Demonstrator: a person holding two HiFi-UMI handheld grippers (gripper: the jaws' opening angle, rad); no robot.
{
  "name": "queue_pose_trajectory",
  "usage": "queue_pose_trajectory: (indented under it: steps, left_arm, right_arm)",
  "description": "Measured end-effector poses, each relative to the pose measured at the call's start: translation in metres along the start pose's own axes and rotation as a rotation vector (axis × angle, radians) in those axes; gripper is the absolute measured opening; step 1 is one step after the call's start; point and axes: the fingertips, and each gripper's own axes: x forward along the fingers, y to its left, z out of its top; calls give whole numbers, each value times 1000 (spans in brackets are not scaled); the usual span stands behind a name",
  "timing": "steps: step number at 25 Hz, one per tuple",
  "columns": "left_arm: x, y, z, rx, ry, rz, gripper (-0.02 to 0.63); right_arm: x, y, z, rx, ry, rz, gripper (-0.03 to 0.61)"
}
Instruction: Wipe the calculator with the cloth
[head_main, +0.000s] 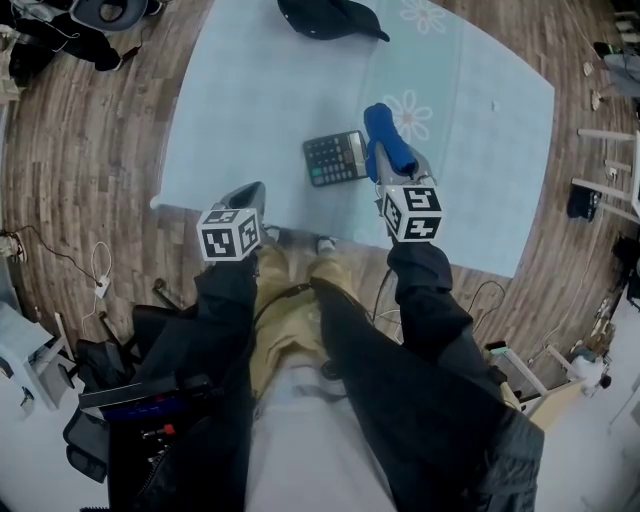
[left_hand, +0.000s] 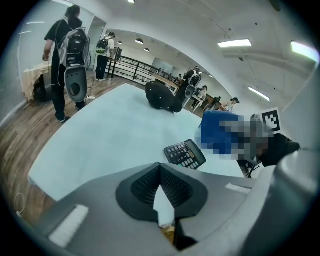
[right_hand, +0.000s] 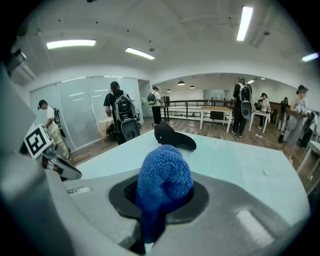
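A dark calculator (head_main: 335, 158) lies flat on the pale blue table (head_main: 250, 90), near its front half. My right gripper (head_main: 393, 160) hovers just right of the calculator, shut on a bunched blue cloth (head_main: 387, 138). In the right gripper view the blue cloth (right_hand: 165, 175) bulges out from between the jaws of the right gripper (right_hand: 162, 195). My left gripper (head_main: 250, 195) is at the table's front edge, left of and nearer than the calculator. In the left gripper view the calculator (left_hand: 185, 154) lies ahead to the right of the left gripper (left_hand: 160, 172), whose pads meet at the tips with nothing held.
A black cap (head_main: 330, 18) rests at the table's far side, also seen as the black cap (right_hand: 172, 136). Wooden floor surrounds the table. Several people with backpacks stand beyond the table, and bags and cables lie on the floor at the left.
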Motion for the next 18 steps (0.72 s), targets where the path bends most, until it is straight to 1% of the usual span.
queue_pose_trajectory:
  steps: [2, 5, 10, 14, 18]
  left_arm:
    - [0, -1, 3, -2, -1, -4, 2]
    - [-1, -3, 8, 2, -5, -5, 2]
    - [-1, -6, 10, 9, 1, -6, 2]
    - [-2, -7, 14, 11, 12, 0, 2]
    - [-4, -6, 19, 13, 37, 11, 2]
  right_arm:
    - [11, 2, -9, -48, 39, -18, 51]
    - [29, 15, -28, -115, 107, -24, 51]
    - [55, 49, -68, -219, 230, 17, 51]
    - [66, 71, -94, -227, 324, 53, 51]
    - [72, 94, -108, -243, 369, 88, 51]
